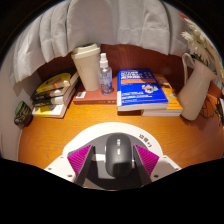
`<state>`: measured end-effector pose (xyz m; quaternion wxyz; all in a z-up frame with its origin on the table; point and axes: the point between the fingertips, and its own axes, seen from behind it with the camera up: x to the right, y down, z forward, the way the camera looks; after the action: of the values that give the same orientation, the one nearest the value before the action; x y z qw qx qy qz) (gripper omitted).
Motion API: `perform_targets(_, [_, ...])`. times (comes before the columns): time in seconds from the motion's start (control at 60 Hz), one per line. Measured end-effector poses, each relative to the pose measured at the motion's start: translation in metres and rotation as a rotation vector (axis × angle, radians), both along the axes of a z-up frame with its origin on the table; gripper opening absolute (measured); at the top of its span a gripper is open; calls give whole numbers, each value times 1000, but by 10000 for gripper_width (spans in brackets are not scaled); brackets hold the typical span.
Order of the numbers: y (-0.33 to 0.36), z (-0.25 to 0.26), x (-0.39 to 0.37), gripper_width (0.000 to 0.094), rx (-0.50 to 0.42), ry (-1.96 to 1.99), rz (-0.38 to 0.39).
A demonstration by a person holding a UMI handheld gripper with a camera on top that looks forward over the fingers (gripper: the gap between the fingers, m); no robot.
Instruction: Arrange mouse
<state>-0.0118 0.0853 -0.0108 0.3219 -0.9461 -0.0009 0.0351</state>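
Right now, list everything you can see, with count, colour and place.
mouse: one, grey, between the fingers on the white pad
pad: one, white, on the desk under the mouse
desk: one, wooden brown, ahead of the fingers
blue book: one, blue, on a stack beyond the mouse
bottle: one, clear with white top, beside the blue book
box: one, cream, next to the bottle
book pile: one, mixed colours, at the desk's far side
hand-held gripper: one, magenta pads, fingers at both sides of the mouse

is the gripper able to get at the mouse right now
Probably yes: the mouse already sits between the gripper's pink pads on the white mat, with nothing blocking it.
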Motion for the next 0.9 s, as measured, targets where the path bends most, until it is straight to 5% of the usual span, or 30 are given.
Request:
perform_targets(0.517, [-109, 236, -24, 856, 255, -70, -61])
perform_targets(0.9, [-203, 265, -62, 857, 281, -67, -62])
